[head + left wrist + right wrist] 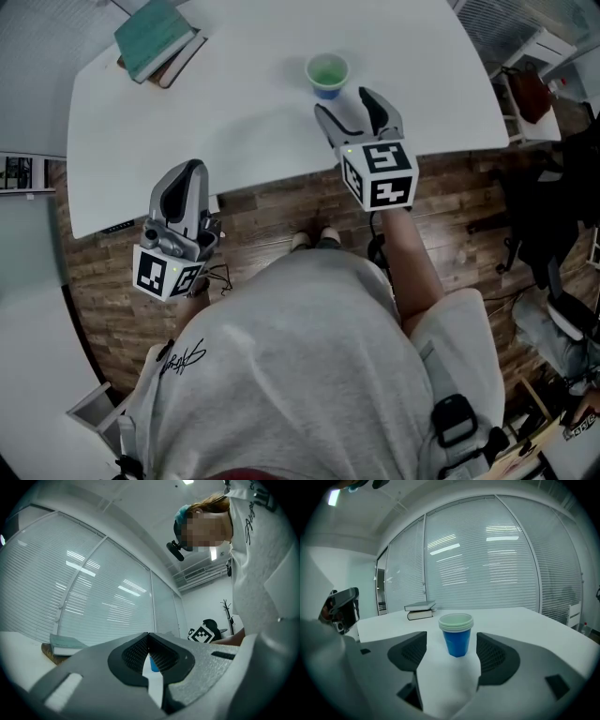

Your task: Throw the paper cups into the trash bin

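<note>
Paper cups (pixel 327 75): a nested stack, blue outside, standing upright on the white table (pixel 234 103), a little in from its near edge and toward its right end. From the head view the top cup's inside is pale green and looks empty. The right gripper view (pixel 456 634) shows the blue wall and several rims packed one in another, but not the inside; I can't fix the count.

Right gripper (pixel 347 105): reaching over the near edge, jaws spread wide. Its own view (pixel 452 656) has the stack centred in the gap, just ahead of the tips. Neither pad touches it.

Left gripper (pixel 186 173): off the table, beyond its near edge and toward the left end, above the wood floor. Jaws together at the tips, nothing clamped (pixel 149 639). A thin slit lower down lets through only a sliver of blue, the cups (pixel 153 665).

Books (pixel 157 39): a small pile, teal cover on top, toward the table's far left and well apart from the cups. Its upper end is cut by the picture's edge in the head view. Both gripper views show it low and side-on (pixel 420 610) (pixel 65 644), where the cover colour is hard to make out.

The left gripper view is mostly taken up by its own jaws and the person's pale shirt (pixel 262 573). It shows next to nothing of the tabletop. Slatted blinds (pixel 487 559) fill the background of both gripper views.
</note>
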A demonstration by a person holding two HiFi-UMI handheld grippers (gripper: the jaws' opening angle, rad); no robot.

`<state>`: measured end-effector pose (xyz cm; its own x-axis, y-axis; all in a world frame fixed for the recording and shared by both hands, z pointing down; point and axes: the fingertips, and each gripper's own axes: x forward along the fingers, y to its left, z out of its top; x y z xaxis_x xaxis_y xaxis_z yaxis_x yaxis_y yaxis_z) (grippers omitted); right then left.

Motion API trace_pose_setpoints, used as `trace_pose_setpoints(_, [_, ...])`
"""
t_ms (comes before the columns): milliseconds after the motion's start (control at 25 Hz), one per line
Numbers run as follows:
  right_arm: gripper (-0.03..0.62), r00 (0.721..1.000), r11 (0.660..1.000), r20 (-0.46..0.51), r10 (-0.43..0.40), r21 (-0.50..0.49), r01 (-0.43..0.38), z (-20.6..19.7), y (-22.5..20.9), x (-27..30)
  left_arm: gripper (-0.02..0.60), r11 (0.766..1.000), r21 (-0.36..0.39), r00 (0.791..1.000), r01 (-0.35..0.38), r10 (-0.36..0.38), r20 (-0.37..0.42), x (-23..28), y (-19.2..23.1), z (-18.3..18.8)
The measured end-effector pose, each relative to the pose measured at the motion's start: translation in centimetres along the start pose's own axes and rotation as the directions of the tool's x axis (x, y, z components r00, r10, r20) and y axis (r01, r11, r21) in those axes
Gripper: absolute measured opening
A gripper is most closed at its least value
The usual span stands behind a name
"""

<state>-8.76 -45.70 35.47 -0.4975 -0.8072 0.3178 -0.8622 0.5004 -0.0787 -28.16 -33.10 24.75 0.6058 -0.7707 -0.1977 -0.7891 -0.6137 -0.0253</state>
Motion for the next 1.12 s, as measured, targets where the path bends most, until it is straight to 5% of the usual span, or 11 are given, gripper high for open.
trace_pose_setpoints(1120, [0.304,0.997,0.998,-0.072,-0.04,0.051,0.044,-0.9,-1.3,4.2,0.005,0.997,0.026,0.998,-0.07,0.07,0.008,-1.6,1.7,0.6])
